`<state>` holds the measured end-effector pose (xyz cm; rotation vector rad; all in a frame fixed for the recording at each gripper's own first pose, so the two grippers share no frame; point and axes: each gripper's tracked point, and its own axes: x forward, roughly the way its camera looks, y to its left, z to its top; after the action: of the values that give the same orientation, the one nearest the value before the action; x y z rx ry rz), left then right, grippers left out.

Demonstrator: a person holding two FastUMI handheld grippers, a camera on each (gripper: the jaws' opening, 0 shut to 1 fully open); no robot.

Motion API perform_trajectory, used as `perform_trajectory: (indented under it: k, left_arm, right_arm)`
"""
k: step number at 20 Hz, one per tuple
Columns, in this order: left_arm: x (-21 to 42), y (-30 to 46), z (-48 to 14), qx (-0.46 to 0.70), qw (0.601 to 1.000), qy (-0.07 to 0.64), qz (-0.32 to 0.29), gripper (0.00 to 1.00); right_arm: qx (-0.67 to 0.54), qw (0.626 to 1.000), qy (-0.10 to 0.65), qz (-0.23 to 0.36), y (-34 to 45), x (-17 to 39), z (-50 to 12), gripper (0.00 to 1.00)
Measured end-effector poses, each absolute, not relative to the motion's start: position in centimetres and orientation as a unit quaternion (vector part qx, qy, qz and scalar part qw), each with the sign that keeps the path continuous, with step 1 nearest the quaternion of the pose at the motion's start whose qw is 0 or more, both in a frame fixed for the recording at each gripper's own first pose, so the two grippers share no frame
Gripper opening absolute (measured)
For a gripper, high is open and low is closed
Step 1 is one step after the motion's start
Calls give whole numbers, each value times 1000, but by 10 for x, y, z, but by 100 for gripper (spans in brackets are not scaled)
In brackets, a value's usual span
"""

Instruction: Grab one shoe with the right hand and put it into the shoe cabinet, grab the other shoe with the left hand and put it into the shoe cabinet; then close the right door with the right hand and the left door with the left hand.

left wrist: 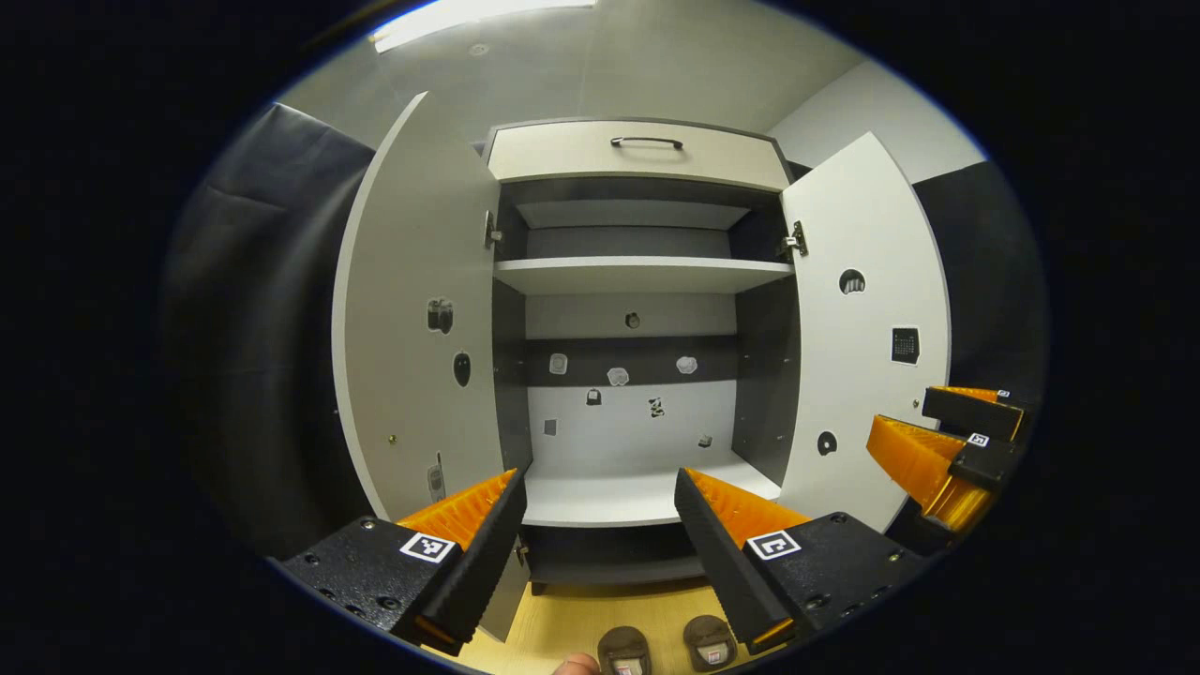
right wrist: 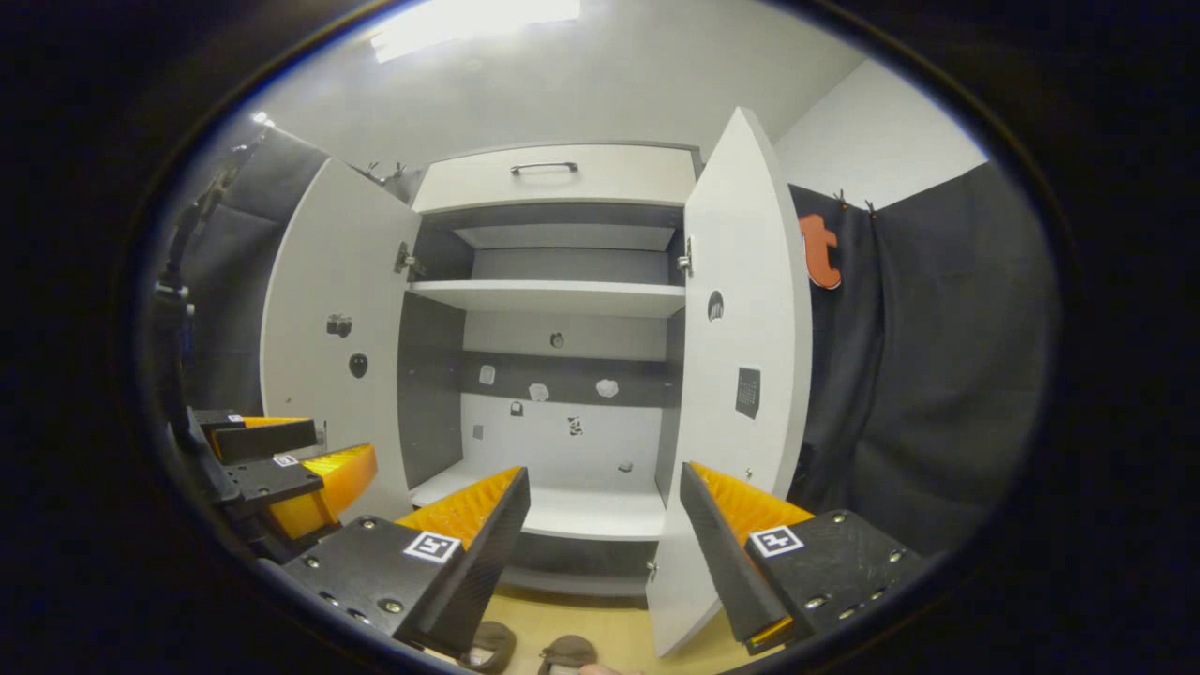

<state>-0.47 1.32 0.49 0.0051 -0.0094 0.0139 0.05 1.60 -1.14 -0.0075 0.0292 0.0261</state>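
The shoe cabinet [left wrist: 637,150] stands straight ahead with both doors swung wide; its left door [left wrist: 412,309] and right door [left wrist: 867,319] flank bare shelves. Two brown shoes [left wrist: 626,650] [left wrist: 710,641] sit side by side on the wooden floor below the cabinet, toes toward me. My left gripper [left wrist: 600,487] is open above them, nothing between its fingers. In the right gripper view the shoes [right wrist: 487,645] [right wrist: 567,652] peek out at the bottom edge, and my right gripper [right wrist: 605,487] is open in front of the cabinet [right wrist: 553,173], near the right door [right wrist: 745,375].
Small stickers dot the cabinet's back panel and door insides. A drawer with a dark handle [left wrist: 647,142] tops the cabinet. Black cloth walls hang on both sides. A fingertip [left wrist: 577,665] shows at the bottom edge beside the shoes. The lower shelf [left wrist: 609,497] is bare.
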Motion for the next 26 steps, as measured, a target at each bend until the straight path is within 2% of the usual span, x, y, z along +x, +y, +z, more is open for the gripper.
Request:
perform_trajectory:
  k: [3,4,7,8,11,14,17,22,26]
  left_arm:
    - [-9,23,4,2,1000,-3,16,98]
    - [-11,28,4,2,1000,-3,21,97]
    - [-17,43,1,5,999,2,37,97]
    - [-19,48,0,7,999,4,44,97]
    - [-27,63,-4,10,998,11,60,98]
    - [-34,79,-6,9,997,16,79,97]
    - [-38,91,-8,10,995,20,93,97]
    - [-43,105,-12,19,993,28,115,98]
    - [-45,110,-17,16,991,35,129,98]
  right_arm:
    - [-8,998,65,27,30,6,-66,94]
    - [-9,995,93,33,36,6,-95,96]
    - [-15,982,179,57,57,-1,-189,94]
    - [-19,976,206,64,63,-3,-221,97]
    - [-23,957,279,82,79,-13,-308,97]
    - [-13,935,343,91,89,-31,-379,87]
    - [-13,915,390,101,94,-50,-434,79]
    - [-11,883,458,102,96,-73,-503,79]
    - [-6,879,468,97,95,-65,-531,79]
